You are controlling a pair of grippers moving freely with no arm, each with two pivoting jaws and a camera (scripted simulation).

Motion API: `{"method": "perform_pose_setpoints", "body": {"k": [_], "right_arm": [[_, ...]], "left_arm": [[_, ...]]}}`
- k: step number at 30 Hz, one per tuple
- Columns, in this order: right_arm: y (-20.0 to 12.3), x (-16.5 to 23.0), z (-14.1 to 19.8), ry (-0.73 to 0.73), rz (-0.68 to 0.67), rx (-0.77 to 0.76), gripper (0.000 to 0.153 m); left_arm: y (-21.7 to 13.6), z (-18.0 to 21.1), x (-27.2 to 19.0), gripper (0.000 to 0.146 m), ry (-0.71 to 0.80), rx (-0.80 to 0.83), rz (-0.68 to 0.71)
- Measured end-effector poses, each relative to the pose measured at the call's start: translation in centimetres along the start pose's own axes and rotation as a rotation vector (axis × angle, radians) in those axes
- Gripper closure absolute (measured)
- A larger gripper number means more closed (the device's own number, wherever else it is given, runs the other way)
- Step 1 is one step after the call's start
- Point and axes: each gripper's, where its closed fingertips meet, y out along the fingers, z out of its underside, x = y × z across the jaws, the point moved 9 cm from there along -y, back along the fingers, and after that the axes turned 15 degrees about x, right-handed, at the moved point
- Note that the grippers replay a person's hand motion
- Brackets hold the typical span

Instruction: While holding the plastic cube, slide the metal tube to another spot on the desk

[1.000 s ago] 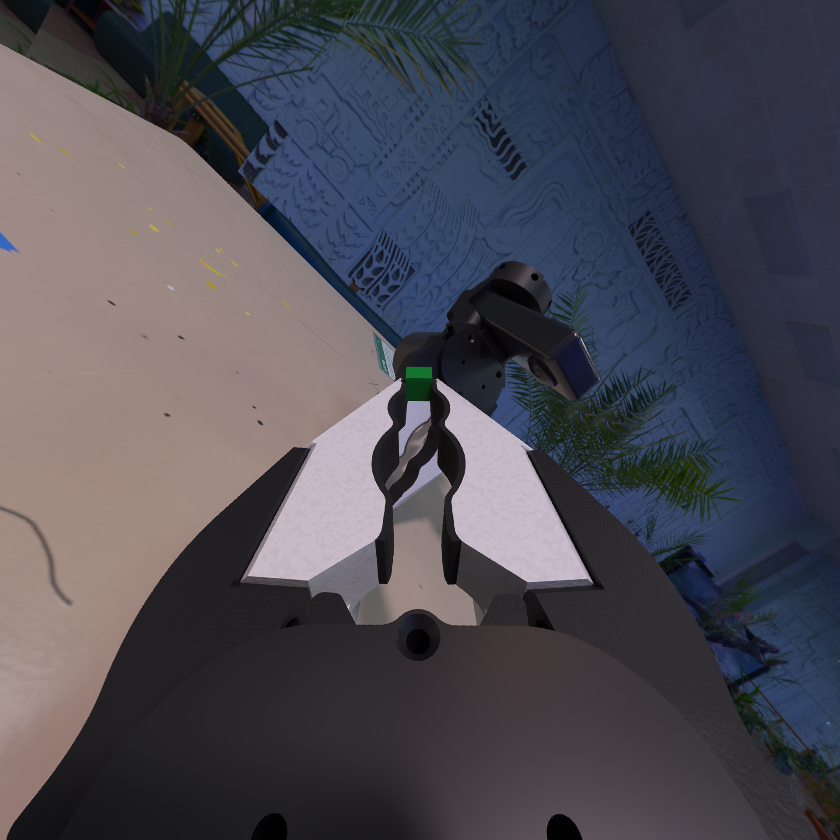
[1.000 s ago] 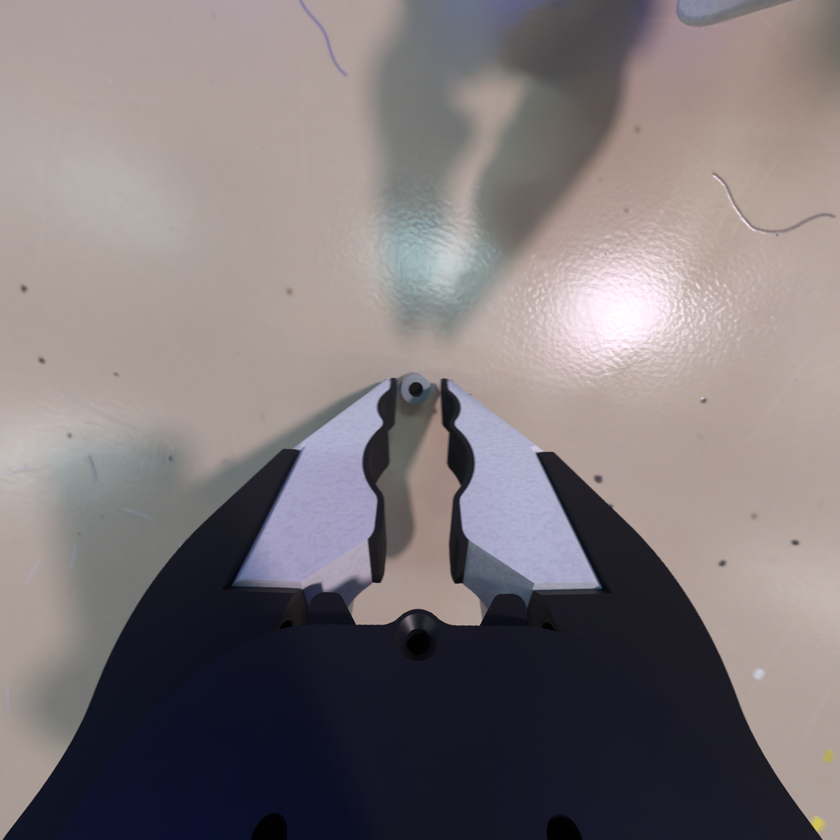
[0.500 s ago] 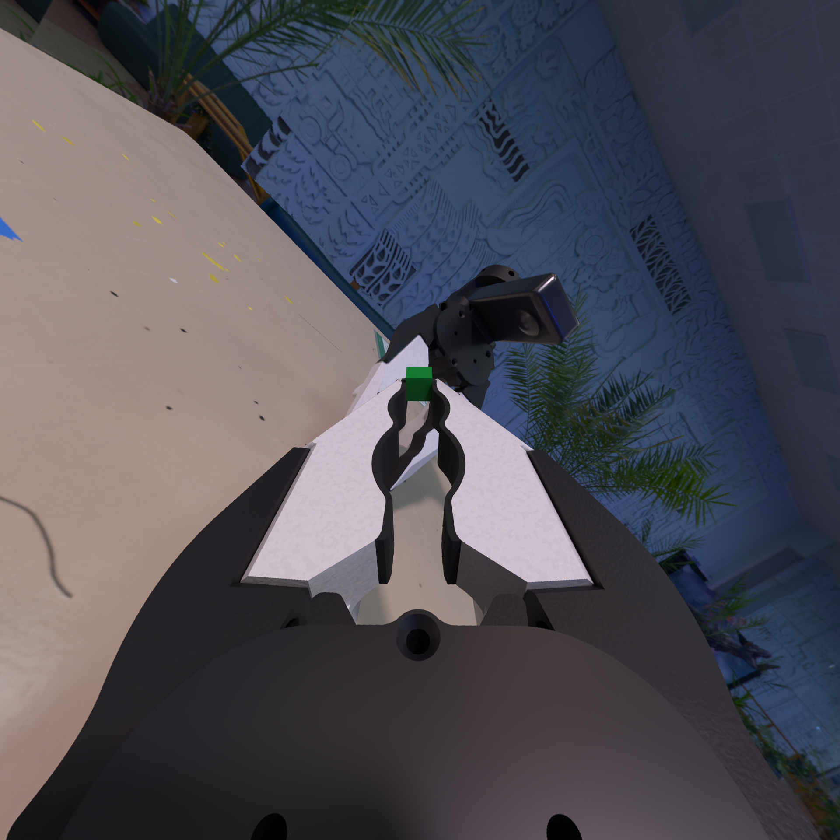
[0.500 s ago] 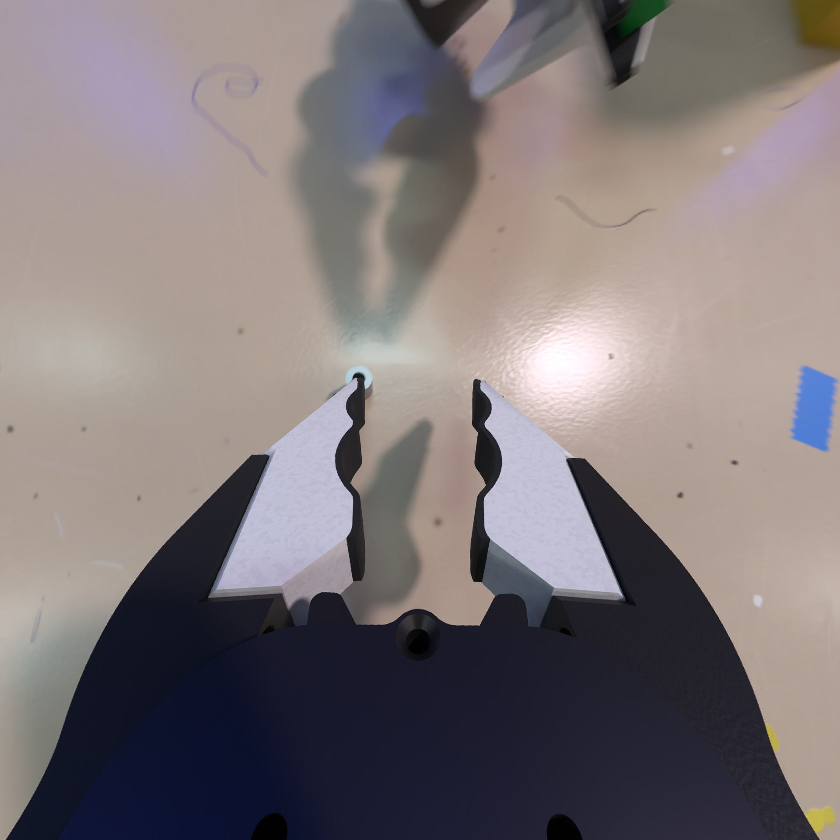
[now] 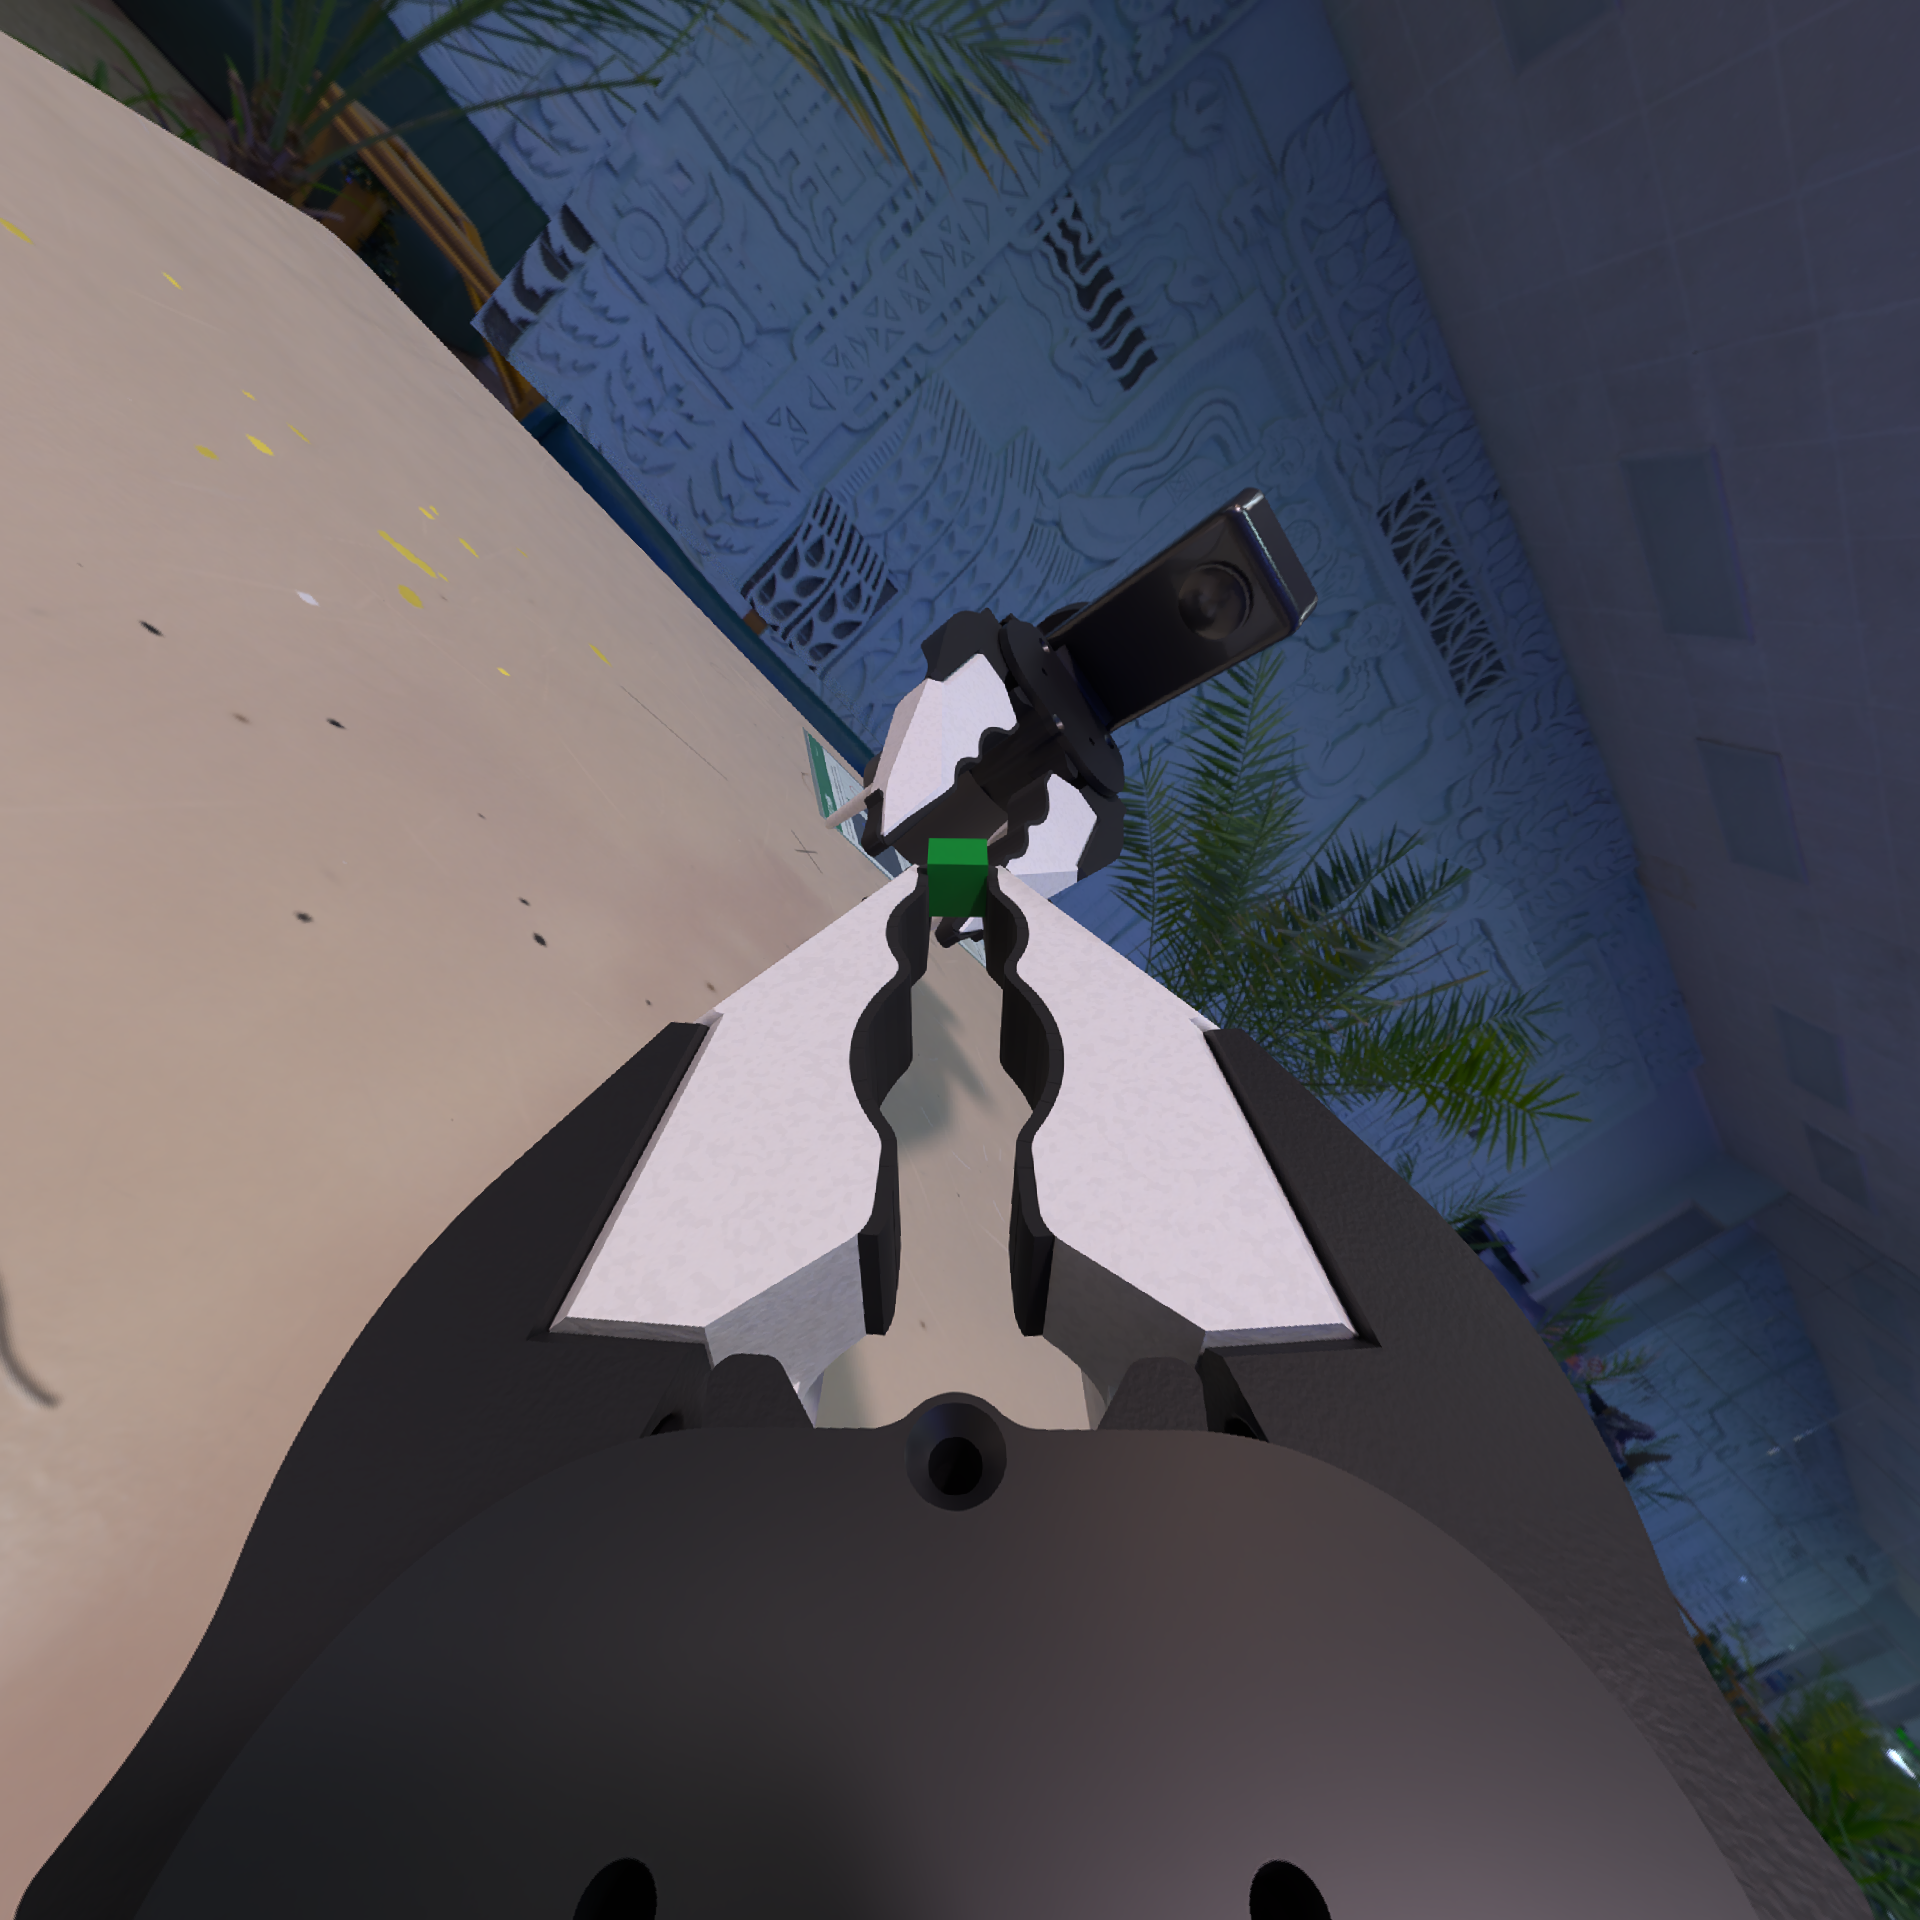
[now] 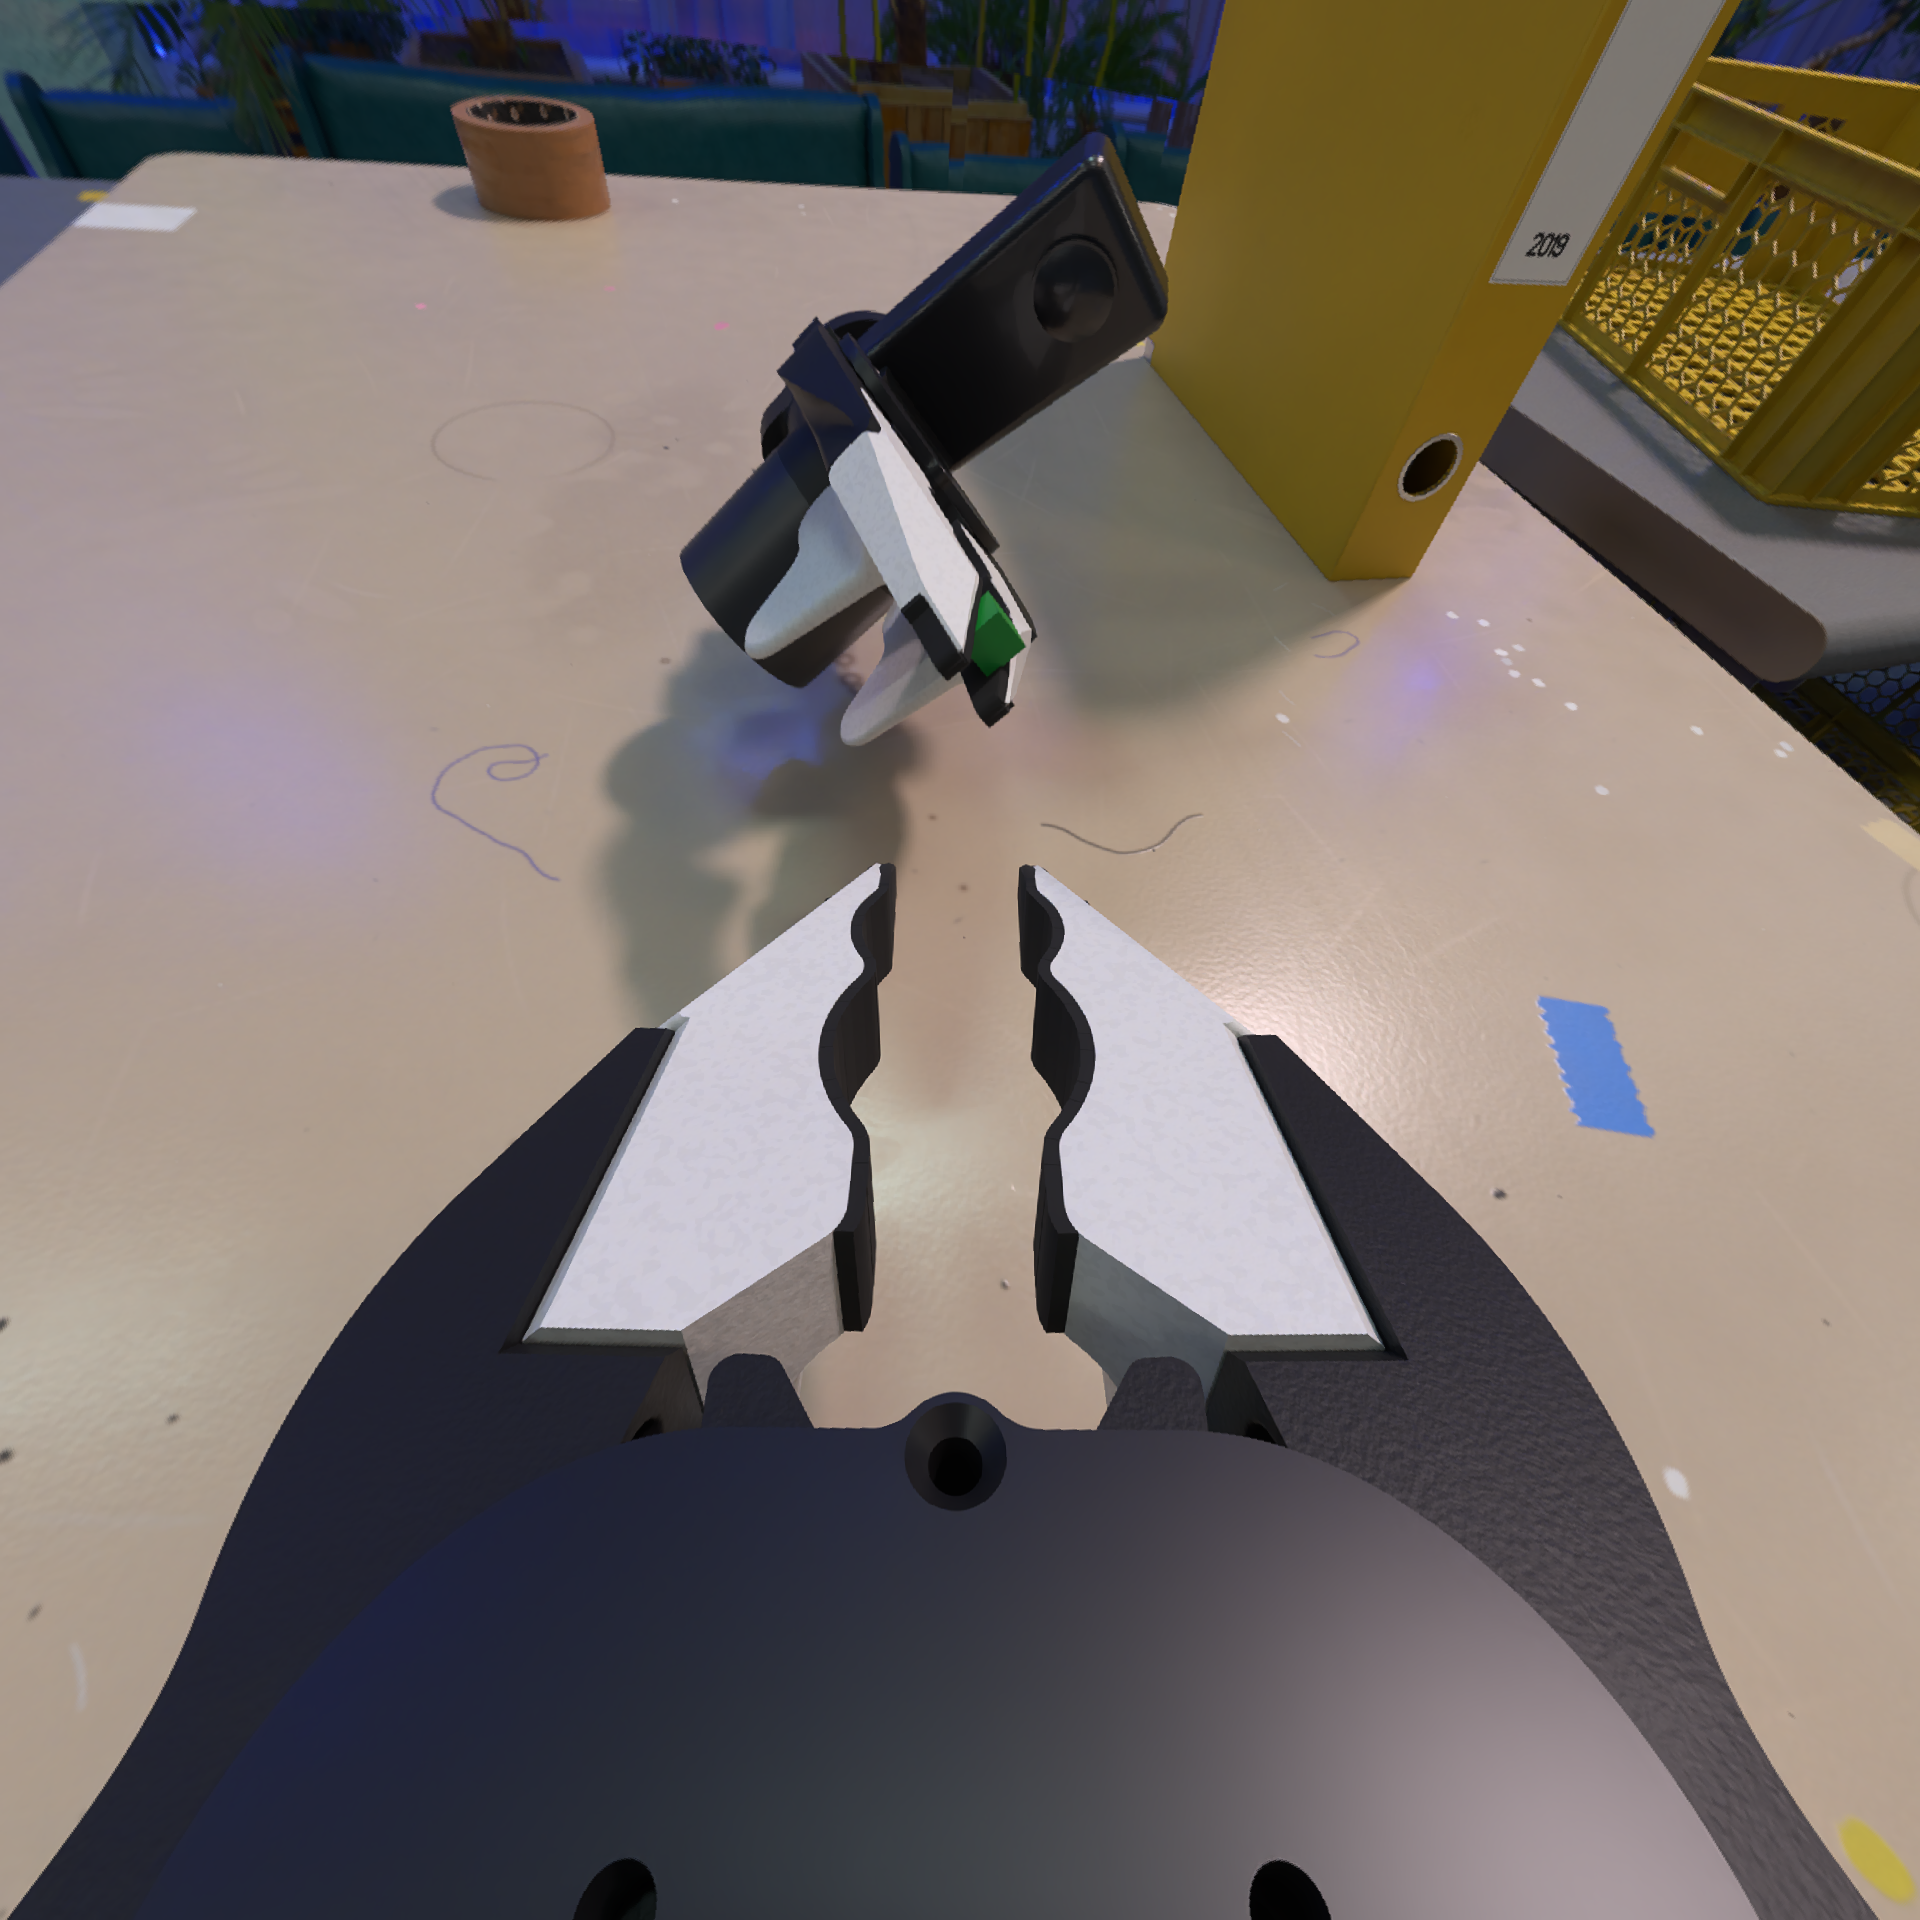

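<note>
My left gripper (image 5: 956,902) is shut on a small green plastic cube (image 5: 956,871) and holds it above the beige desk (image 6: 312,623). It also shows in the right wrist view (image 6: 977,675), tilted, with the cube (image 6: 993,632) at its tips. My right gripper (image 6: 956,883) is open and empty, looking across the desk toward the left gripper. In the left wrist view a thin pale rod (image 5: 847,816), likely the metal tube, sticks out beside the right gripper's finger. The tube does not show in the right wrist view.
A yellow binder (image 6: 1382,312) stands at the back right, with a yellow crate (image 6: 1766,312) beyond the desk edge. A brown tape roll (image 6: 530,156) sits at the far edge. A blue tape patch (image 6: 1590,1060) lies on the right.
My right gripper opened off the tube, then tilted up from looking down at the desk to looking across it. The tube left its view. My left gripper kept the cube.
</note>
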Motion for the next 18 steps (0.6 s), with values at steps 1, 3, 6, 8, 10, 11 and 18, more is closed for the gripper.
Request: {"method": "perform_pose_setpoints", "body": {"k": [1, 3, 6, 8, 10, 11, 18], "right_arm": [[0.1, 0.0, -0.1, 0.005, -0.005, -0.008, 0.129], [0.2, 0.1, -0.2, 0.017, -0.019, -0.023, 0.129], [0.2, 0.2, -0.4, 0.029, -0.041, -0.053, 0.13], [0.0, 0.3, -0.5, 0.03, -0.056, -0.076, 0.132], [-0.1, 0.4, -0.6, 0.035, -0.078, -0.093, 0.133], [-0.1, 0.4, -0.6, 0.038, -0.086, -0.097, 0.133], [0.1, 0.5, -0.5, 0.044, -0.115, -0.1, 0.134]], "left_arm": [[0.1, 0.0, 0.0, 0.137, 0.003, 0.005, 0.0], [0.2, 0.1, -0.2, 0.137, 0.022, 0.02, -0.001], [0.6, 0.2, -0.5, 0.137, 0.063, 0.053, -0.006], [0.8, 0.2, -0.7, 0.137, 0.078, 0.073, -0.006], [0.9, 0.3, -0.7, 0.137, 0.086, 0.086, -0.004], [1.0, 0.3, -0.8, 0.137, 0.091, 0.092, -0.004], [1.4, 0.5, -1.1, 0.137, 0.14, 0.134, -0.028]]}}
